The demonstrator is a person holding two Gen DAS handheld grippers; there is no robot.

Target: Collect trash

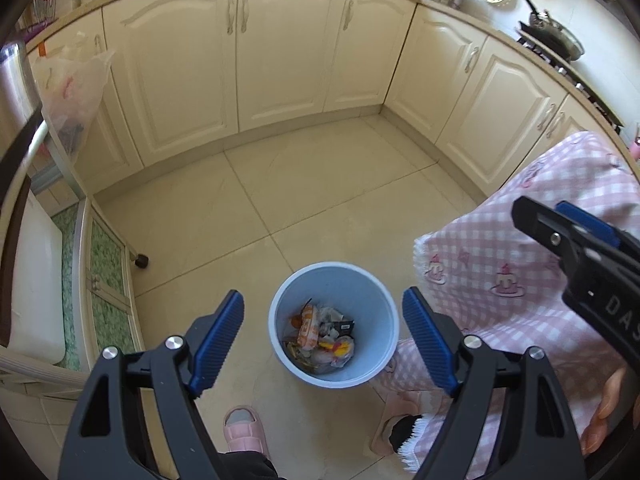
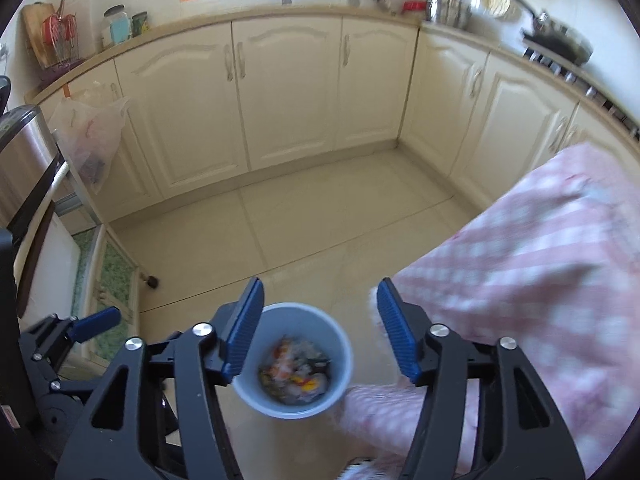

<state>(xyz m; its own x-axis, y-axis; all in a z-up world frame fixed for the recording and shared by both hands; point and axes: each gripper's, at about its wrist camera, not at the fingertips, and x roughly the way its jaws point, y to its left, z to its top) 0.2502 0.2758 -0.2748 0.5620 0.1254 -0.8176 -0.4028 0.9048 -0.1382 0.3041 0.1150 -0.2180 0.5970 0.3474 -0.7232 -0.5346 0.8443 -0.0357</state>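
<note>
A light blue bin (image 1: pixel 372 308) stands on the tiled floor, with several wrappers and scraps of trash (image 1: pixel 322 334) at its bottom. My left gripper (image 1: pixel 323 340) hangs open and empty above the bin. The right gripper (image 1: pixel 536 216) shows at the right edge of the left wrist view, over the pink cloth. In the right wrist view the bin (image 2: pixel 340 344) and the trash (image 2: pixel 296 376) lie blurred below my right gripper (image 2: pixel 320 328), which is open and empty. The left gripper (image 2: pixel 92 324) shows at the lower left there.
A pink checked tablecloth (image 1: pixel 520 264) hangs just right of the bin. Cream cabinets (image 1: pixel 280 52) line the back and right. A plastic bag (image 1: pixel 76 92) hangs at the left. A green-fronted cart (image 1: pixel 108 280) stands at the left. Pink slippers (image 1: pixel 244 428) are near the bin.
</note>
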